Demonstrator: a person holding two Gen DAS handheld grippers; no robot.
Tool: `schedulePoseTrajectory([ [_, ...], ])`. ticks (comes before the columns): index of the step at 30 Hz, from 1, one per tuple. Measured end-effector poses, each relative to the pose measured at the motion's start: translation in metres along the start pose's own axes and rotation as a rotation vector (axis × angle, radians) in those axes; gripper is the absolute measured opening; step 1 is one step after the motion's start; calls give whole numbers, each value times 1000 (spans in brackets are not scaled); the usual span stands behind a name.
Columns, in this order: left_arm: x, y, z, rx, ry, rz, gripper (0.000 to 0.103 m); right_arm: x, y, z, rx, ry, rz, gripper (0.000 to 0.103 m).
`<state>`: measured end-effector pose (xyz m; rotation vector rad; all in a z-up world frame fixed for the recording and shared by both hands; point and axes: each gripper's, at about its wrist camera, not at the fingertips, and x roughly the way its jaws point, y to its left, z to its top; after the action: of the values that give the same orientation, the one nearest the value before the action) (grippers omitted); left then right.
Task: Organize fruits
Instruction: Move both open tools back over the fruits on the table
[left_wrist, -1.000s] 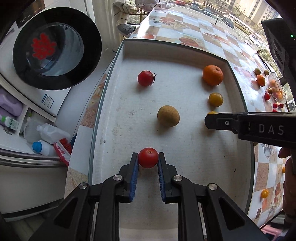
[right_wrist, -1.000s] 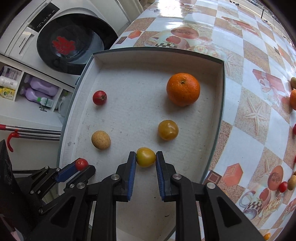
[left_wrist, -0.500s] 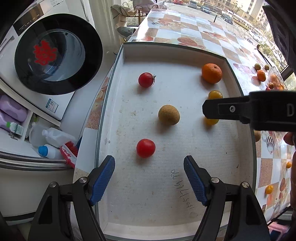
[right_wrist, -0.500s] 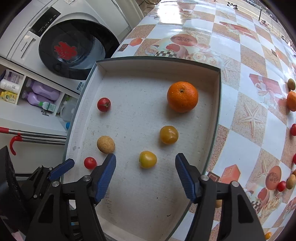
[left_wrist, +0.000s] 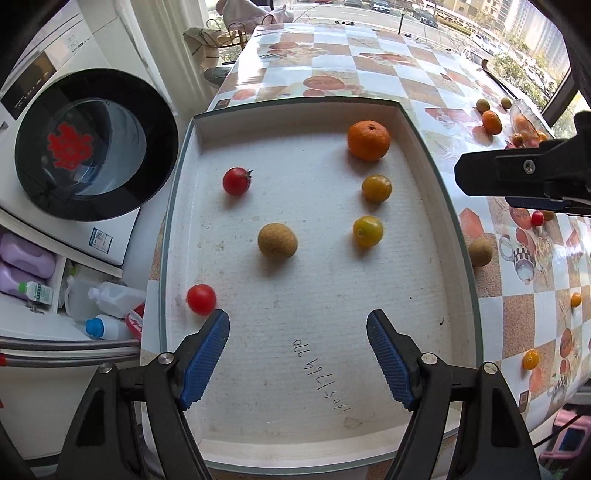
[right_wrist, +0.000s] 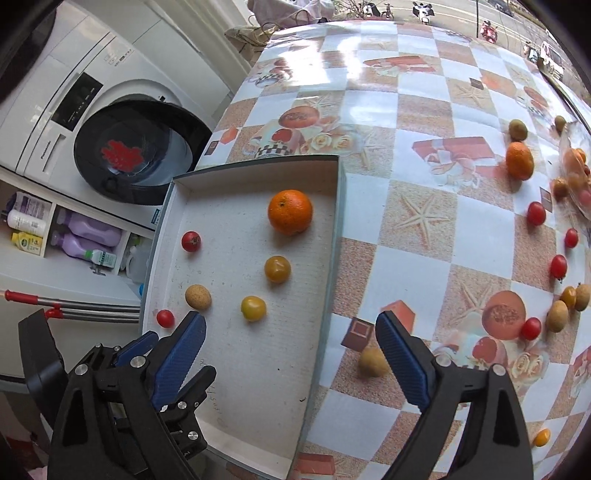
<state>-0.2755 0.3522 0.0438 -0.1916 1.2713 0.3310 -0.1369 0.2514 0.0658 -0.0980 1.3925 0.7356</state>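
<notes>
A white tray (left_wrist: 173, 221) holds an orange (left_wrist: 368, 140), two yellow tomatoes (left_wrist: 367, 231) (left_wrist: 376, 188), a brown longan (left_wrist: 277, 240) and two red tomatoes (left_wrist: 236, 181) (left_wrist: 201, 299). My left gripper (left_wrist: 297, 321) is open above the tray's near end, and the near red tomato lies just outside its left finger. My right gripper (right_wrist: 290, 325) hangs over the tray's right wall (right_wrist: 334, 258). Its jaws are opening with nothing between them, and the yellow tomato (right_wrist: 253, 308) lies free in the tray ahead of them.
Loose fruit lies on the patterned tablecloth right of the tray: a longan (right_wrist: 373, 362), a mandarin (right_wrist: 519, 161), and several red tomatoes (right_wrist: 535, 213). A washing machine (left_wrist: 92, 147) and a shelf of bottles (left_wrist: 33, 266) stand left of the table.
Both grippers opened and drew back and up. The left let go of the near red tomato, the right let go of the yellow tomato. Both fruits now lie in the tray.
</notes>
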Motion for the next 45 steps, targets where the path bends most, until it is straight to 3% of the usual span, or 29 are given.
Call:
schedulePoseTrajectory([
  [16, -28, -98, 47, 191, -96, -96, 78, -64, -141, -55, 299, -40, -135, 95],
  [24, -11, -173, 66, 283, -65, -174, 78, -80, -204, -104, 435, -14, -219, 95],
  [32, 18, -236, 69, 386, -40, -199, 78, -82, -236, -138, 505, 10, -252, 95],
  [45, 44, -271, 77, 417, -50, -182, 78, -69, -245, -141, 443, 9, -259, 95],
])
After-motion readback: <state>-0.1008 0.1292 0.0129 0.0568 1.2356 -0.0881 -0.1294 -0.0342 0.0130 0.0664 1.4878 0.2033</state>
